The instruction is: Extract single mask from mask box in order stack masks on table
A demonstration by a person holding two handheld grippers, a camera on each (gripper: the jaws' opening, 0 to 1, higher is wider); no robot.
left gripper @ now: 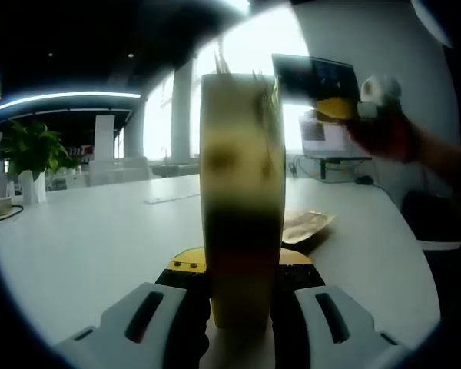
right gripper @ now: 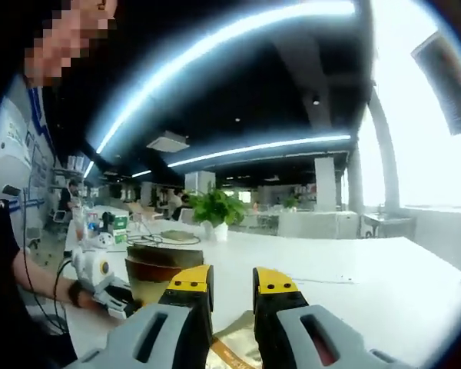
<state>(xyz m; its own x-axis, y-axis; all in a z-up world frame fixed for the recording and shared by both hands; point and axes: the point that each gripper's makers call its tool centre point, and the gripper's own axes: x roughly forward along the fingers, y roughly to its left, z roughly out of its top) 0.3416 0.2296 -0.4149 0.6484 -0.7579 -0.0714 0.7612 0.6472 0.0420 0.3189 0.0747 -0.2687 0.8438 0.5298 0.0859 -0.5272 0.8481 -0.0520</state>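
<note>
White table (left gripper: pixel 84 238) stretches far back in an open office, with a potted plant (left gripper: pixel 29 154) at 9 o'clock in the left gripper view. The left gripper (left gripper: pixel 241 307) is clenched on the mask box (left gripper: pixel 242 200), which stands upright between its jaws and blocks the middle. The right gripper (left gripper: pixel 339 108) appears at 1 o'clock. In the right gripper view, the right gripper's (right gripper: pixel 232 296) jaws stand slightly apart with nothing between them. A golden mask packet (left gripper: pixel 306 225) lies on the table beyond the box.
</note>
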